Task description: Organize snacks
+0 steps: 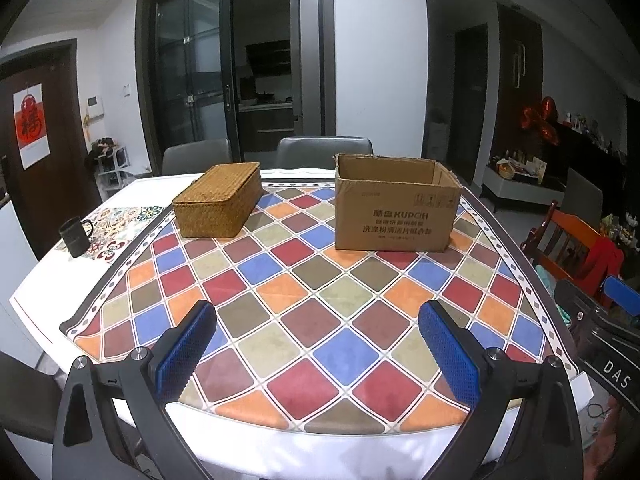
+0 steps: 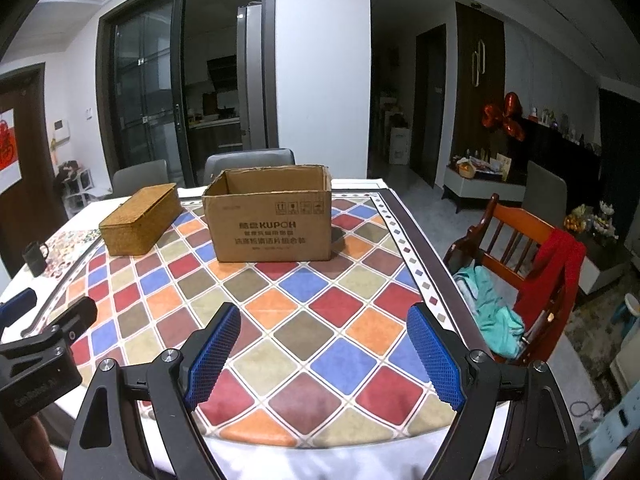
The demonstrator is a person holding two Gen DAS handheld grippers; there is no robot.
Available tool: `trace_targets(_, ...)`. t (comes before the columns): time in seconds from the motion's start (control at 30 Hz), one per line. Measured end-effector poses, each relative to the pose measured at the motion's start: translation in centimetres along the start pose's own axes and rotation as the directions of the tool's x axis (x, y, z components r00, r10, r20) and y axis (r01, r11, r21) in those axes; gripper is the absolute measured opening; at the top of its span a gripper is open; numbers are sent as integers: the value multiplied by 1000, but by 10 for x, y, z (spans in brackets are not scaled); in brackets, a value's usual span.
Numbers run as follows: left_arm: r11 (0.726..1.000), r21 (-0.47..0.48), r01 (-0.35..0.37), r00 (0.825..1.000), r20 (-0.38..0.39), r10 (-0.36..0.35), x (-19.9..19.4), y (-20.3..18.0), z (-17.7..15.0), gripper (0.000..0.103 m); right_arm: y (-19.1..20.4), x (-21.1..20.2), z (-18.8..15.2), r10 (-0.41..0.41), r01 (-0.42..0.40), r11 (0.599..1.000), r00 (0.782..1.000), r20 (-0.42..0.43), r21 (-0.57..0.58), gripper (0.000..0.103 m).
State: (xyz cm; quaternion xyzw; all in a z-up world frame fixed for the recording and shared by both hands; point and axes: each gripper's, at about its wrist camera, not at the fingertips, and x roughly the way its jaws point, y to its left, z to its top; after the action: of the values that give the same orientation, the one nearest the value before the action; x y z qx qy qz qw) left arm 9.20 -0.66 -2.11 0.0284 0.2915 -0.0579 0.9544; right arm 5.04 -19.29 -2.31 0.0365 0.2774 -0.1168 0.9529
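Both tongs hang spread wide and empty — left gripper [image 1: 318, 344], right gripper [image 2: 324, 346] — over the near checkered tablecloth [image 2: 320, 320]. Farther off stand an open cardboard box [image 2: 272, 216] and, left, a lidded wicker basket [image 2: 140, 220].

The cardboard box [image 1: 394, 216] is plain brown corrugated paperboard, matt, with ragged torn top edges; the lidded basket [image 1: 218, 204] is tightly woven straw-coloured fibre, rough and ribbed; the mat [image 1: 320, 300] of coloured diamonds on the surface looks smooth with a slight sheen; the mug [image 1: 75, 236] is dark and matt; the fingers [image 2: 212, 356] carry blue rubbery pads with a fine dimpled texture on matt black plastic, fixed with shiny metal bolts; the chair [image 2: 516, 236] is glossy varnished wood, draped with soft red cloth.
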Motion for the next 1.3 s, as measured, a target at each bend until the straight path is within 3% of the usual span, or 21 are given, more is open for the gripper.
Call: trace_targets(1.3,1000,-1,2,1000,-2,-2,-4,-3,4,103,-2,-1,-1,2,-2,1000,1000,3,7,86)
